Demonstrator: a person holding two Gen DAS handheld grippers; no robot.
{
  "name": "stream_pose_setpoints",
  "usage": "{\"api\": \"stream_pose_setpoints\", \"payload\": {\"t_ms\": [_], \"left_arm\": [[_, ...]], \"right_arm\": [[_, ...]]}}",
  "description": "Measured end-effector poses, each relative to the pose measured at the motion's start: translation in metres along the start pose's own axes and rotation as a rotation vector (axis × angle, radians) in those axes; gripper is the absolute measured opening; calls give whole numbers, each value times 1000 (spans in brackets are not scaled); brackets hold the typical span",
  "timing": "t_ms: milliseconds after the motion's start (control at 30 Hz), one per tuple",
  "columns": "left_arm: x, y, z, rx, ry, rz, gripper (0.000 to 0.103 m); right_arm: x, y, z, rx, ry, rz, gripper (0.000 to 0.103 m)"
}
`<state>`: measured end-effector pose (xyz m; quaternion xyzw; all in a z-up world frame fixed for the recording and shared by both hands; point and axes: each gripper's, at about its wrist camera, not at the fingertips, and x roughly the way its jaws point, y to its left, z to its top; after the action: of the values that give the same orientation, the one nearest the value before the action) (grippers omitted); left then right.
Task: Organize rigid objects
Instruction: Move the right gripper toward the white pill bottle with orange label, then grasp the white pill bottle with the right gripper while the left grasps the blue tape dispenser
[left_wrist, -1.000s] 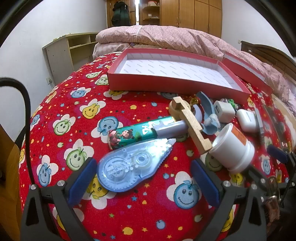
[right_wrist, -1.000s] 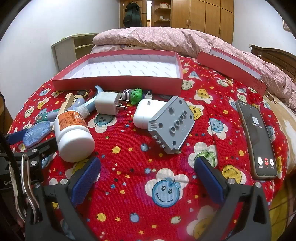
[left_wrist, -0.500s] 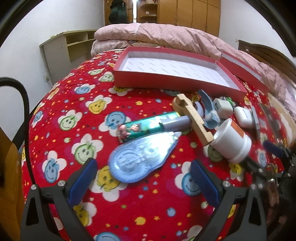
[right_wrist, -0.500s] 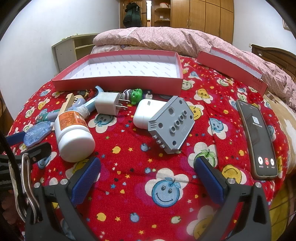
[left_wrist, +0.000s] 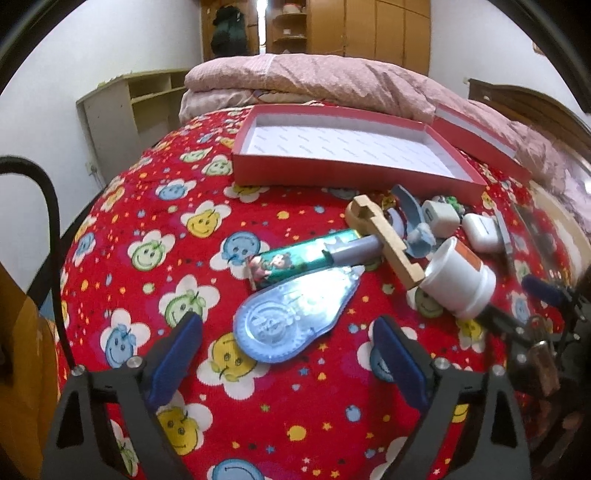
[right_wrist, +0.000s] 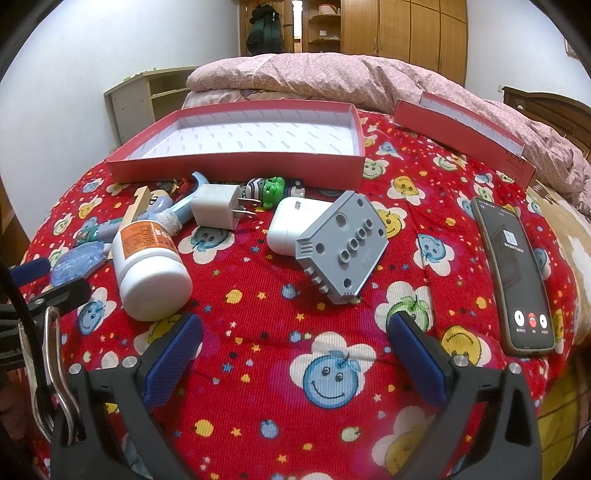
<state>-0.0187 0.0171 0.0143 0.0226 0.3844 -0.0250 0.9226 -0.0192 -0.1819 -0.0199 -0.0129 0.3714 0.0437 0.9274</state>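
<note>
A bed (right_wrist: 258, 369) with a red smiley-flower cover carries an open red box (right_wrist: 236, 162), its lid (right_wrist: 461, 136), a white bottle (right_wrist: 147, 266) on its side, a charger plug (right_wrist: 218, 206), a grey block (right_wrist: 343, 247), a phone (right_wrist: 513, 273), and a blue correction-tape dispenser (left_wrist: 291, 317).

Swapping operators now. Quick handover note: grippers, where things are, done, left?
Left gripper: open, jaws just closing a little, empty, the blue tape dispenser just ahead of them.
Right gripper: open, empty, over bare cloth.
Red box: empty.
Bottle, charger, earbud case, grey block, phone all on the bedspread.
Done: nothing boxed. Left: everything.
</note>
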Motion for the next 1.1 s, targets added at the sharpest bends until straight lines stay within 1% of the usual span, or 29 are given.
{"api": "stream_pose_setpoints", "payload": {"t_ms": [33, 100, 167, 367, 400, 533, 633, 733, 833, 933, 1000, 1033, 1100], "left_arm": [[0, -2, 1, 12, -5, -2, 91], [0, -3, 3, 20, -13, -12, 89], [1, -2, 6, 19, -21, -19, 88], [11, 5, 9, -14, 8, -58, 84], [13, 6, 10, -17, 18, -60, 84], [13, 6, 10, -15, 14, -67, 84], [14, 6, 11, -15, 14, -69, 83], [14, 6, 11, -12, 12, -62, 79], [12, 9, 8, -24, 6, -63, 74], [11, 11, 7, -30, 0, -69, 66], [10, 11, 6, -24, -1, -71, 66], [10, 10, 6, -19, 1, -75, 65], [8, 7, 5, -14, 7, -90, 65]], "right_arm": [[1, -2, 0, 5, 2, 6, 101], [-2, -3, 1, 15, 6, 23, 96], [-9, -4, 2, 24, 6, 63, 94], [-31, 9, 4, -26, -30, 145, 94], [-31, 12, 5, -35, -29, 157, 94], [-30, 27, 12, -84, -24, 212, 94], [-24, 36, 17, -114, -21, 238, 89], [-17, 45, 20, -131, -14, 243, 85], [-9, 50, 22, -141, -7, 237, 79], [-3, 54, 24, -147, -7, 226, 67], [1, 54, 24, -144, 2, 229, 49], [2, 53, 23, -141, 10, 237, 46], [2, 50, 21, -131, 18, 234, 43]]}}
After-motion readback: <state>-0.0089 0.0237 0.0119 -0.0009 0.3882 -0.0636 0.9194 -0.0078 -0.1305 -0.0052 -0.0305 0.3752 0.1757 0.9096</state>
